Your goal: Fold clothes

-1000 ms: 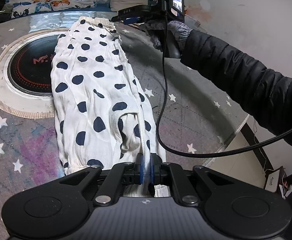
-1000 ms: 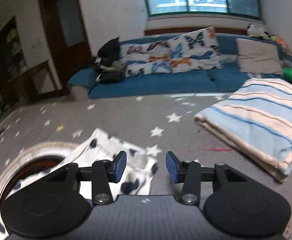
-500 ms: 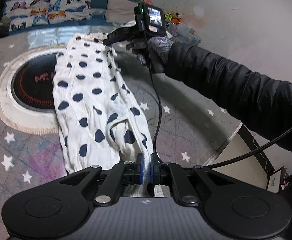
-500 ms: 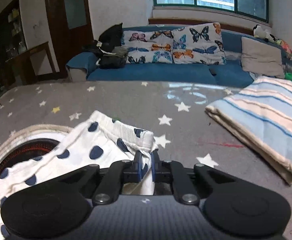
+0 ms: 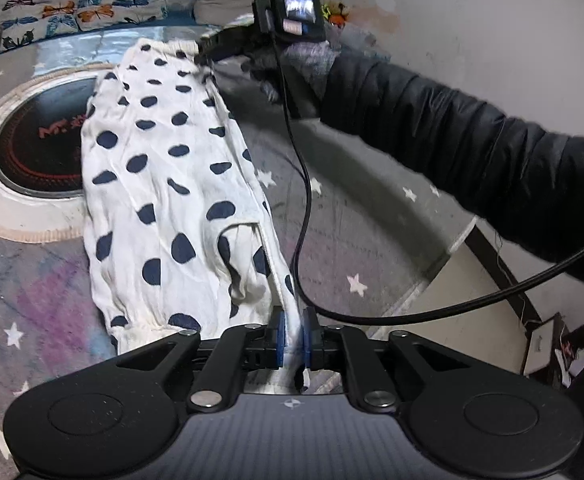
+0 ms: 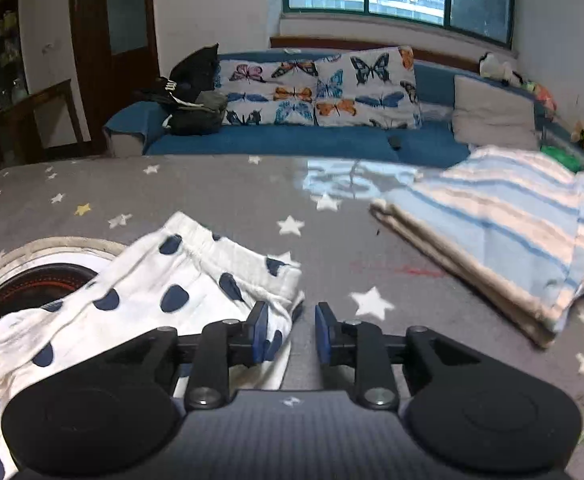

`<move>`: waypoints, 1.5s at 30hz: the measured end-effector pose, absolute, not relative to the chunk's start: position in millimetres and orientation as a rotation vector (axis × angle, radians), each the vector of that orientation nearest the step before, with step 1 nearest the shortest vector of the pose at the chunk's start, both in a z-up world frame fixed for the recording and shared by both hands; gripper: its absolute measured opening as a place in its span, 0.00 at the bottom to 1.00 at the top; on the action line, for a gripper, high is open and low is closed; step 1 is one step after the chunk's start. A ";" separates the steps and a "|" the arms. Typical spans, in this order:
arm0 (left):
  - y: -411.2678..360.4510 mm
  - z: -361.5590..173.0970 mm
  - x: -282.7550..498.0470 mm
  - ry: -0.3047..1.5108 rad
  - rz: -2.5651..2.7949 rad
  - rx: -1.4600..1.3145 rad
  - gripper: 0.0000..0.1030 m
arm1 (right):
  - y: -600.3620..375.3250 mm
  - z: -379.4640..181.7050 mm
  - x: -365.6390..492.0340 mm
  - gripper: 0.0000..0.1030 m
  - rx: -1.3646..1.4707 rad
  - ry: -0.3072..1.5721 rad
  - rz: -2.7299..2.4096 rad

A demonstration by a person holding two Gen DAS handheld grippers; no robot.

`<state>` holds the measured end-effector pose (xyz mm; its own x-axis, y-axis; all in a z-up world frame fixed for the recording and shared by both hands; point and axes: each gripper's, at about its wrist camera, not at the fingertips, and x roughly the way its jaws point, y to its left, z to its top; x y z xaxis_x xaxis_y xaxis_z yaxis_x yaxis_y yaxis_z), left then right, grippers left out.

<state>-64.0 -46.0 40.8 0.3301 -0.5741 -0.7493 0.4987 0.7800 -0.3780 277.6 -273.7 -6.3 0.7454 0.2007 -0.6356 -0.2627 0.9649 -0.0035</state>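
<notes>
The only lettering stands on the round black mat [image 5: 37, 148], which lies at about nine o'clock in the left wrist view, partly under the polka-dot garment [image 5: 163, 184]. Red characters on its dark centre begin with what looks like "Mr." or "Ms.", followed by marks too blurred to read. The small screen [image 5: 299, 4] on the right claw's camera, at twelve o'clock, glows but shows no readable text. In the right wrist view no writing can be made out.
</notes>
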 end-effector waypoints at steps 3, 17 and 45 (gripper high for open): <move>-46.2 40.7 -64.5 1.018 -0.706 -0.086 0.12 | -269.1 6.8 263.5 0.25 -0.130 0.650 0.284; -0.8 72.2 -81.2 0.879 -0.558 -0.132 0.34 | -234.3 -6.4 197.7 0.30 -0.275 0.766 0.494; 36.2 45.7 -83.9 0.918 -0.427 -0.248 0.50 | -226.4 34.4 -34.6 0.37 -0.076 0.978 0.990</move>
